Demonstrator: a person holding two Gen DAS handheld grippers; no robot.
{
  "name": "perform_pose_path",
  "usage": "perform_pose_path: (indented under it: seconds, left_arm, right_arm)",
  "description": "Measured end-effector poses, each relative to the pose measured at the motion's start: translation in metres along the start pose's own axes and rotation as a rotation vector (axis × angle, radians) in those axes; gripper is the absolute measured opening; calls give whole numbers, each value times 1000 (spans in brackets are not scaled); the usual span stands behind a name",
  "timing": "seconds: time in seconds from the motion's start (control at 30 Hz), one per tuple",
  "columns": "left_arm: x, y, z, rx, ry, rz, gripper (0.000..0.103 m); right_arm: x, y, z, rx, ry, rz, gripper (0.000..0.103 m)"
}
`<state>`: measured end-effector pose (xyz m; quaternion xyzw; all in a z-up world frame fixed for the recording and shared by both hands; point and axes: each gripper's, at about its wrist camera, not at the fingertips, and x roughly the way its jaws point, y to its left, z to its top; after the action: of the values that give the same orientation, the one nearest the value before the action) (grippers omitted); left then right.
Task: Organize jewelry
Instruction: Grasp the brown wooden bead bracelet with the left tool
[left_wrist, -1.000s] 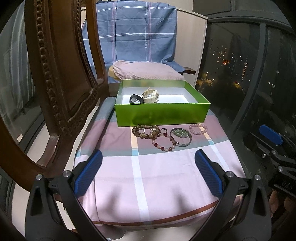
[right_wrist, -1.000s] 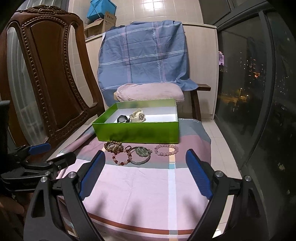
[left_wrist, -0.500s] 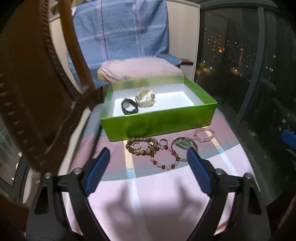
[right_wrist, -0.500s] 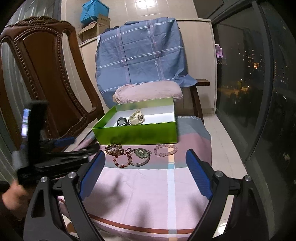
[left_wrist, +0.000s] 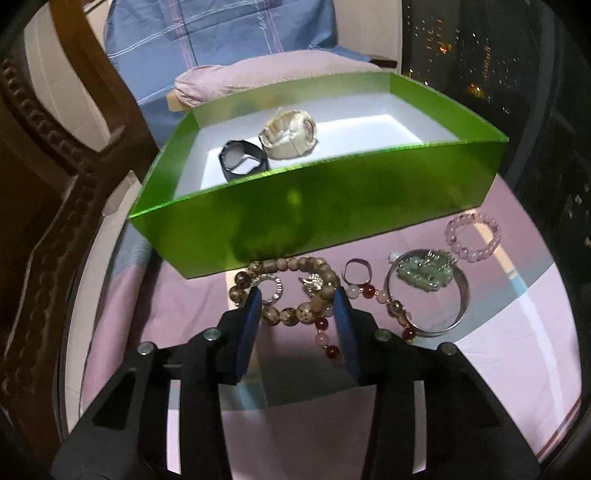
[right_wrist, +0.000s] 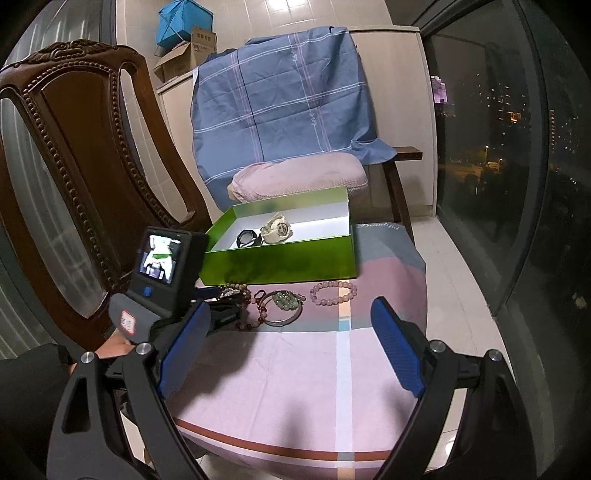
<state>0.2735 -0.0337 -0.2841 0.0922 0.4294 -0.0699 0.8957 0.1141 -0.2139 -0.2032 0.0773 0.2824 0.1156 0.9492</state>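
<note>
Left wrist view: the left gripper (left_wrist: 295, 299) sits low over a wooden bead bracelet (left_wrist: 295, 291) lying on the cloth-covered surface (left_wrist: 498, 354), just in front of the green box (left_wrist: 332, 210). Its jaws have just been closing and now stand partly open on either side of the bracelet's near arc; the pads look close to the beads, but a firm grip cannot be confirmed. A small sparkling ring (left_wrist: 271, 288) lies inside the bracelet's loop, near the left pad.

Two watches, one black (left_wrist: 242, 158) and one cream (left_wrist: 290, 134), already rest on the box's white floor, so the sorting appears to have begun. Still outside on the surface are the wooden beads, a red-and-pink bead bracelet (left_wrist: 369, 306), a small purple ring (left_wrist: 356, 269), a silver bangle (left_wrist: 428, 295) with a jade piece (left_wrist: 424, 275) lying inside it, and a pink bead bracelet (left_wrist: 472, 236) farthest to the right. Most of the pieces therefore appear still to be moved.

In the right wrist view, the right gripper (right_wrist: 291, 350) hovers over bare cloth well short of the jewelry, its jaws wide apart and holding nothing, while a hand (right_wrist: 114, 347) steers the other tool in at the left.
</note>
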Motion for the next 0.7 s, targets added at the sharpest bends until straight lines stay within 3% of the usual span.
perform_pose_path:
  seconds: [0.1,0.13,0.17,0.23,0.4,0.57,0.7]
  left_arm:
    - [4,-3,-1,21,-7,9,35]
    - [4,-3,-1,25,-8,1,29]
    - [4,-3,-1,25,-1,-17,11]
    - [3,-1,0,22,17,-44,11]
    - [-39,11,2,9,-34,-97,11]
    - [-119,38,3,-74,-158,-184,11]
    - [-151,63,0,-166,-235,-227,11]
  right_arm:
    - [1,1,1,-2,6,3,87]
    - [2,2,1,-3,10,3,87]
    - [3,2,1,-4,11,3,87]
    - [5,3,1,-8,14,1,87]
    - [9,3,0,-6,26,1,87]
    - [16,7,-4,-12,51,7,87]
    - [36,14,-6,-21,98,3,87]
